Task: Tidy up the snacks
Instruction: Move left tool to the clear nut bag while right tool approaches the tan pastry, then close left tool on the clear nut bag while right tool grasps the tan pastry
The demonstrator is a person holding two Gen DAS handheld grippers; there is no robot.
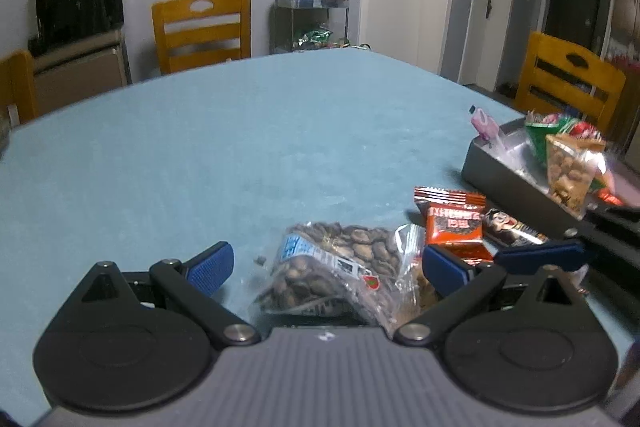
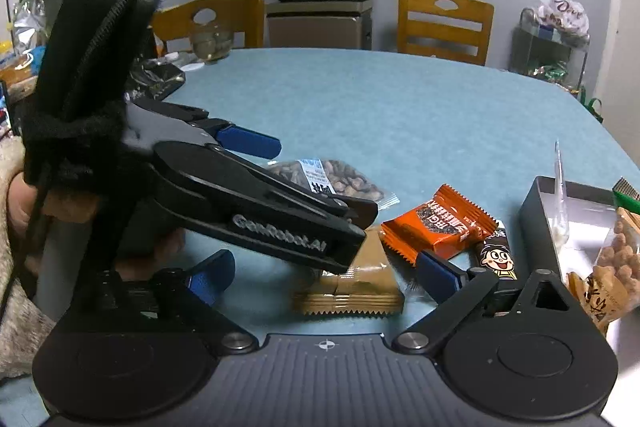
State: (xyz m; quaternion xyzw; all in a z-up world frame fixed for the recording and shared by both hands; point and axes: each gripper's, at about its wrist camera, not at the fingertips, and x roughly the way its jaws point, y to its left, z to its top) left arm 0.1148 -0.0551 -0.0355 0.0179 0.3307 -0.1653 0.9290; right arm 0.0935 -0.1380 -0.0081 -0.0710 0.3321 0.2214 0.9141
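Both my grippers were spread wide with nothing in them. My left gripper (image 1: 327, 265) hung low over the clear bag of brown nuts (image 1: 338, 267) on the blue tablecloth (image 1: 200, 167). My right gripper (image 2: 325, 271) was over the tan wafer pack (image 2: 352, 287), with the orange packet (image 2: 442, 227) and cartoon-face bar (image 2: 496, 259) just beside it. The dark tray (image 2: 540, 223) on the right already held some snacks.
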